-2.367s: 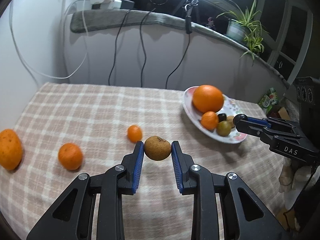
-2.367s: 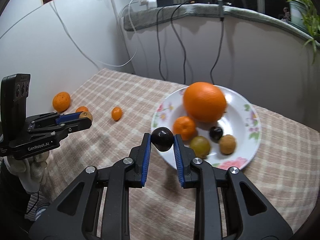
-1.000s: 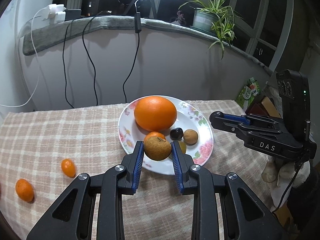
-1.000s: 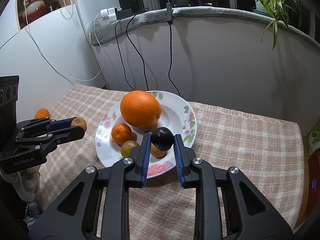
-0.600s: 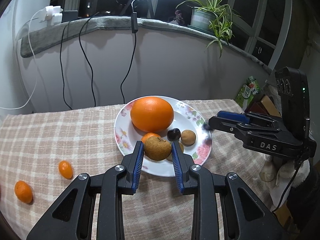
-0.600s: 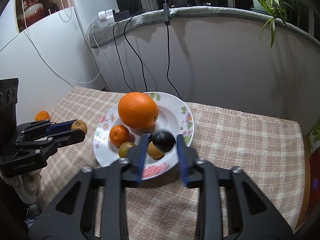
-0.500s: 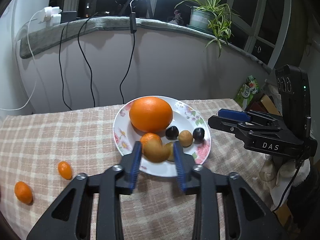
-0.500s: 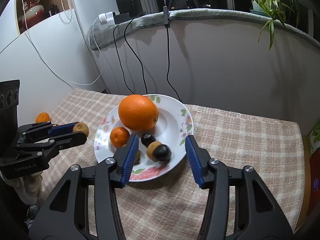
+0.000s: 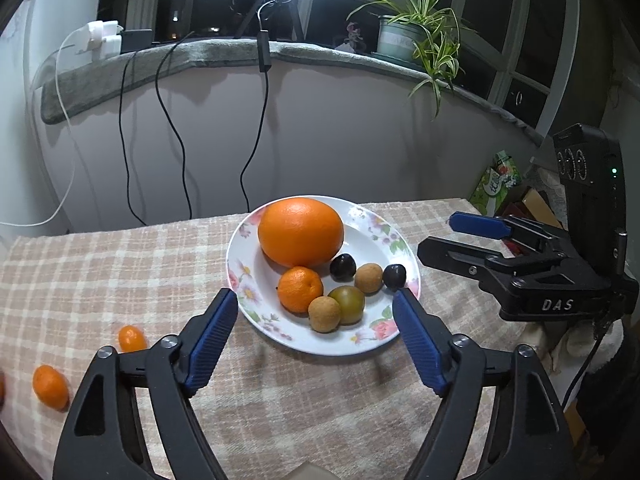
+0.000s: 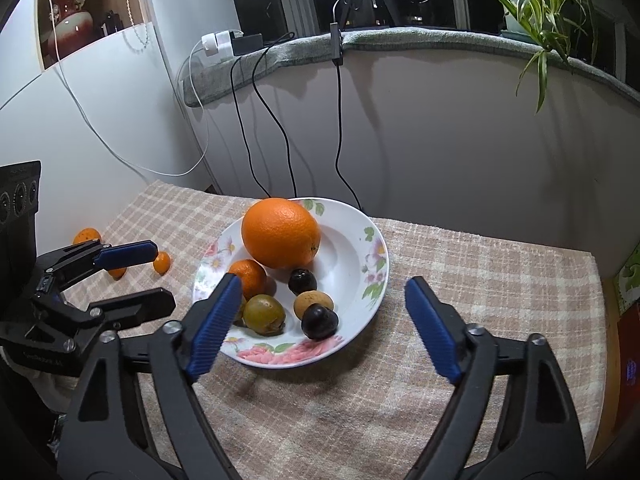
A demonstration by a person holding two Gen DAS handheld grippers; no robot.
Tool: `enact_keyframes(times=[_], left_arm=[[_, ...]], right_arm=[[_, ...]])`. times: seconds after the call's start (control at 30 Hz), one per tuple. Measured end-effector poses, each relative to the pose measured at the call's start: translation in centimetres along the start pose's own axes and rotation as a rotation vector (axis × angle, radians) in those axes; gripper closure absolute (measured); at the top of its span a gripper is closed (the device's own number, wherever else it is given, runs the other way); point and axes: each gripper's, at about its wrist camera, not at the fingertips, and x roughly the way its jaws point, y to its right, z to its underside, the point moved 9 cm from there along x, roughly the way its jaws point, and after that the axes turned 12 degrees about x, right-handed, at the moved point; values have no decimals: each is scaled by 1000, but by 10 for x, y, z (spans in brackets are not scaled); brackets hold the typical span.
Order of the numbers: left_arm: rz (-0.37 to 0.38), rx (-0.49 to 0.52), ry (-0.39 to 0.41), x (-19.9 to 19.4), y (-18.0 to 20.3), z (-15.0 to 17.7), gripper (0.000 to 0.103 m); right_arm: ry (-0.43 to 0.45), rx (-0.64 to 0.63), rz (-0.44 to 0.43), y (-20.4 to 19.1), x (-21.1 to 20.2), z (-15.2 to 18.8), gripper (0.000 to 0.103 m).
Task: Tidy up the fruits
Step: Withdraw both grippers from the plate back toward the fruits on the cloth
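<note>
Fruits are sitting in the floral plate point(image 9: 240, 248) near the table's far edge: a large orange point(image 9: 301, 230), a mandarin point(image 9: 300, 289), two dark plums point(image 9: 343, 267), two brown longan-like fruits point(image 9: 324, 313) and a greenish one point(image 9: 349, 301). We are holding the left gripper point(image 9: 316, 330) over the plate's near rim, jaws opening wide, nothing between the pads. The right gripper point(image 10: 322, 326) is hovering likewise, jaws opening, empty. Three small citrus remain on the checked tablecloth point(image 9: 120, 272) toward the table's left edge: a kumquat point(image 9: 132, 338), another point(image 9: 50, 385), and a rougher one point(image 10: 86, 235) farthest left.

Risks we are judging: the plum point(image 10: 319, 322) nearest the rim could roll off if a finger nudges the plate; the round loose citrus could roll toward the left edge under a careless pinch; the two grippers, close together, could collide.
</note>
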Motion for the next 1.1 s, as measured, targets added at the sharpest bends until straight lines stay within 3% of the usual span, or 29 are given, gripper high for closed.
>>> enact_keyframes(times=[0.53,1.1], left_arm=[[-27,-11,-12,-4,-5,2,22],[-51,-23,29,-34,-16,4,22]], right_arm=[[-1,-22,8,-6,0,3,12],[1,-47,-19,-36,-12,1,11]])
